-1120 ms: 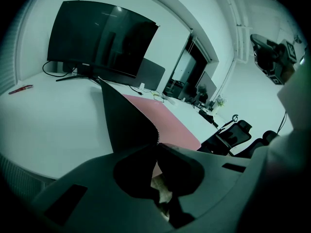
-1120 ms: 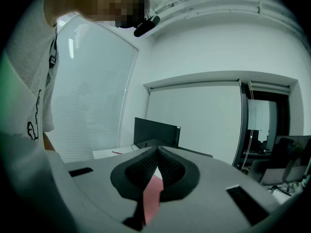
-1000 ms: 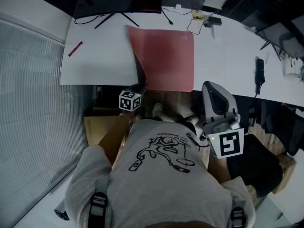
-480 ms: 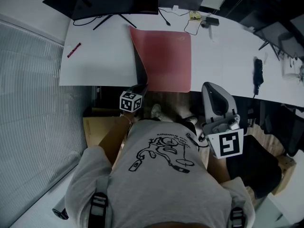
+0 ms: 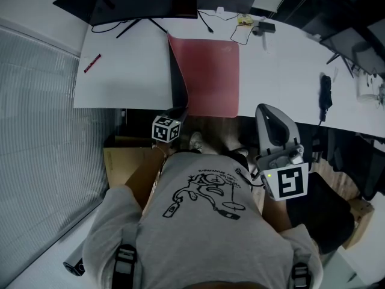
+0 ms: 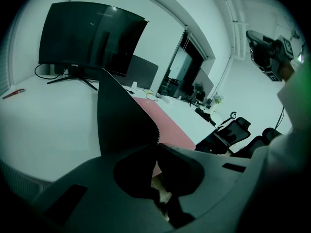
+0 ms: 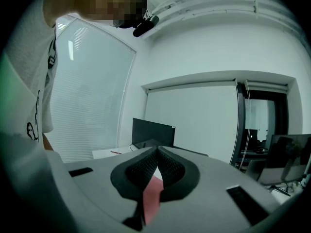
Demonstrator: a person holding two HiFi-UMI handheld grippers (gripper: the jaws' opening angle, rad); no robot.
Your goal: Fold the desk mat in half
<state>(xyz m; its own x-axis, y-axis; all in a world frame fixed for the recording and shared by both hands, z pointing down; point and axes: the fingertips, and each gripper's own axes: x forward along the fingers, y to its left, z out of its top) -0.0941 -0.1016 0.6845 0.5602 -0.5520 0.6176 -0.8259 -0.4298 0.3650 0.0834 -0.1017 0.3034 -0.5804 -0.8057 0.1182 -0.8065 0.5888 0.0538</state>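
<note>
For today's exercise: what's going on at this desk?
A person is folding a red desk mat on the white desk. The left tongs are shut on its near left corner, holding that side lifted so the black underside shows. The right tongs are shut, empty, back from the desk. The fold is unfinished.

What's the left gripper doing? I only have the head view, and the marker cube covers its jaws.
Observer: In the left gripper view, the left gripper is shut on the lifted edge of the desk mat, black underside facing the camera.
Operator: Is the right gripper on it too?
Observer: It doesn't look like it. In the right gripper view, the right gripper has its tips together. The pink mat shows only through the gap below them.
</note>
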